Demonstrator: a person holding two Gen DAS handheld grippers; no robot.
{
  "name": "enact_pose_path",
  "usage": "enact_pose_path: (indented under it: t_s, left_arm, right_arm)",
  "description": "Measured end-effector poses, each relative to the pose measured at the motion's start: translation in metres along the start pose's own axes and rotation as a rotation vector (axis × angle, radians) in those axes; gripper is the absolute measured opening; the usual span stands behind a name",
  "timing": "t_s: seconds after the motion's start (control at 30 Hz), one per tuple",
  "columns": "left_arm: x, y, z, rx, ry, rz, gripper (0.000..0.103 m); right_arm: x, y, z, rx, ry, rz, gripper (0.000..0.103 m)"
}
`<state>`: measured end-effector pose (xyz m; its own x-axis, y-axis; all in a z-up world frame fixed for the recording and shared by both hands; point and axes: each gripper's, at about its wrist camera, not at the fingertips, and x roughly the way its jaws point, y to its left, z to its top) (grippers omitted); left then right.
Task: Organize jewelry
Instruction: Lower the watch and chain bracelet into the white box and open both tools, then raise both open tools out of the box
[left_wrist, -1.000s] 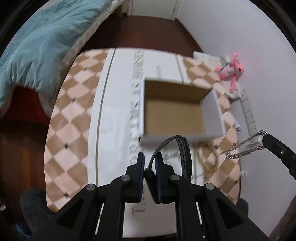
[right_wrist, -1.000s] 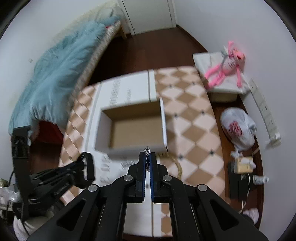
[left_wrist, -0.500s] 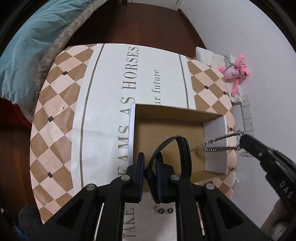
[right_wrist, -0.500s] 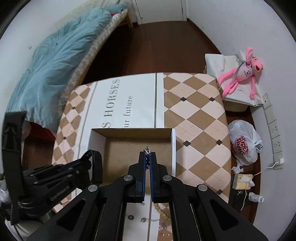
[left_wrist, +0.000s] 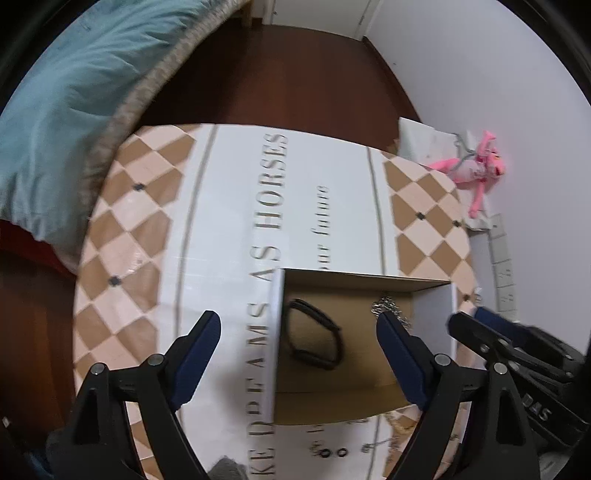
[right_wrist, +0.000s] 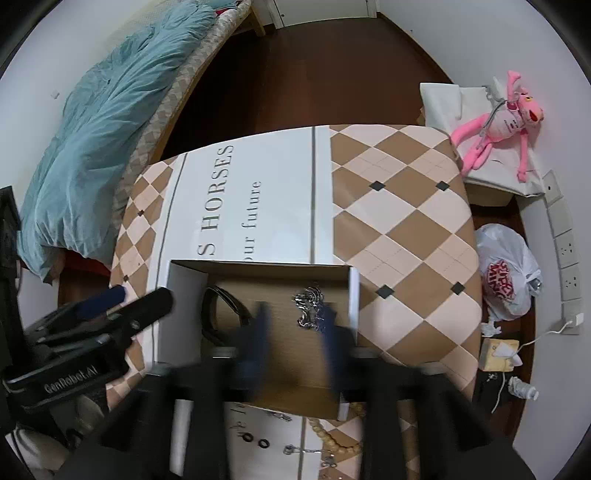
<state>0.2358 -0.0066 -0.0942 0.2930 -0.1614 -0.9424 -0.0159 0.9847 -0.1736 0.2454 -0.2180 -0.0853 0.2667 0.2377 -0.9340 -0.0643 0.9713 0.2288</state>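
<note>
One open white cardboard box with a brown inside (right_wrist: 168, 295) is standing at centre on the table.

One black looped strap bracelet (left_wrist: 314, 339) is lying in the box toward nine o'clock.

One silver metal chain (right_wrist: 308, 306) is lying bunched in the box toward three o'clock.

Two small black rings (right_wrist: 255, 440) are sitting side by side on the cloth at six o'clock of the box.

One string of beige beads (right_wrist: 332, 441) is showing at five o'clock, partly hidden.

One checked tan-and-cream tablecloth with a white lettered panel (right_wrist: 399, 206) is covering the table.

One pink plush toy (right_wrist: 495, 125) is lying at two o'clock.

One white plastic bag with a red print (right_wrist: 506, 273) is sitting at three o'clock.

One teal quilt (right_wrist: 99, 122) is lying at ten o'clock.
</note>
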Motion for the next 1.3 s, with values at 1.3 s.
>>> enact_pose_path:
  t_s: [1.3]
  left_arm:
    - [-0.120,-0.013,-0.112,0.093,-0.299,0.154,0.101]
  right_arm:
    - [-0.129,0.031,-0.120,-0.035,-0.305,-0.299,0.099]
